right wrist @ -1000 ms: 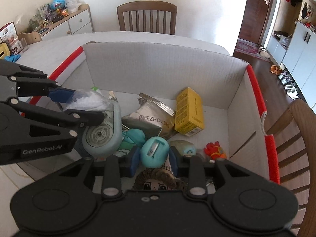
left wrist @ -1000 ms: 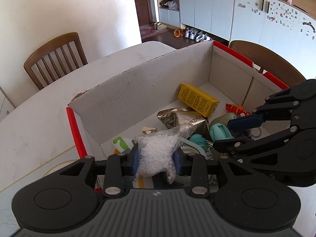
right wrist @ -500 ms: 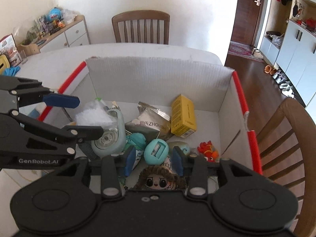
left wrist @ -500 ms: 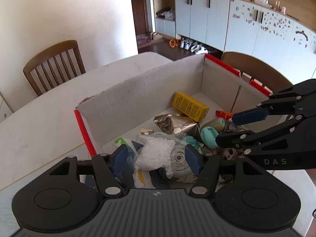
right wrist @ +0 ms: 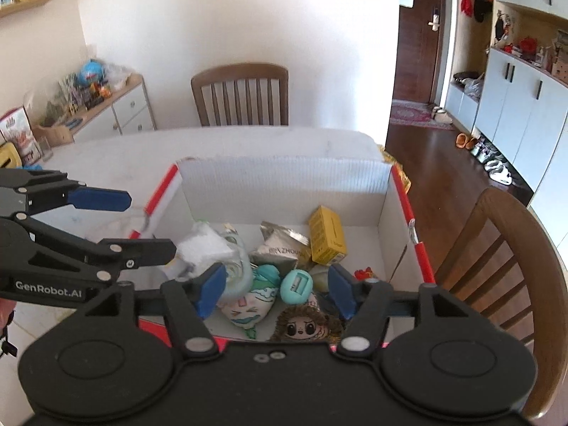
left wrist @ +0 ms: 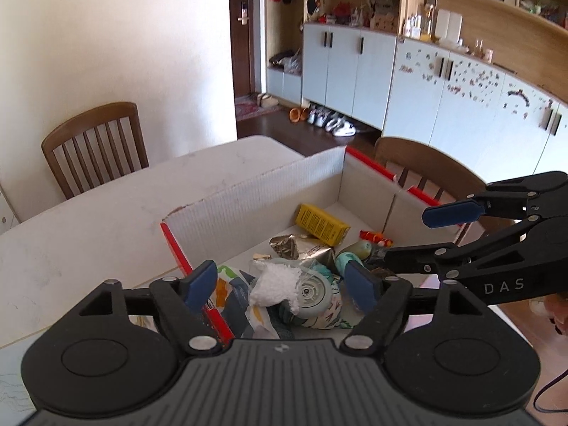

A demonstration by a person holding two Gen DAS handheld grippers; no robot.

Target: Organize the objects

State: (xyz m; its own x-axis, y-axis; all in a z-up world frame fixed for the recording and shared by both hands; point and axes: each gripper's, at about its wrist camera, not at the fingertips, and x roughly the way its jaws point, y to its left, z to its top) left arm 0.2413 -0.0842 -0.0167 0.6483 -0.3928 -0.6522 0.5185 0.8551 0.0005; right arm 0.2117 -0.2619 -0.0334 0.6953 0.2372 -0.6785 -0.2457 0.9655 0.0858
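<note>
With both grippers' jaws spread and empty above the box [right wrist: 284, 184], we judged lifting clear before choosing wisest.

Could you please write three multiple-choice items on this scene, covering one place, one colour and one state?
1. Where does the yellow box lie?
A. on a chair
B. inside the cardboard box
C. on the floor

2. What colour are the gripper pads?
A. blue
B. green
C. white

3. How is the left gripper?
A. shut on a bag
B. open, holding nothing
C. out of view

Answers: B, it lies near the far wall; A, both pads are blue; B, its fingers are spread above the bag of white granules.
</note>
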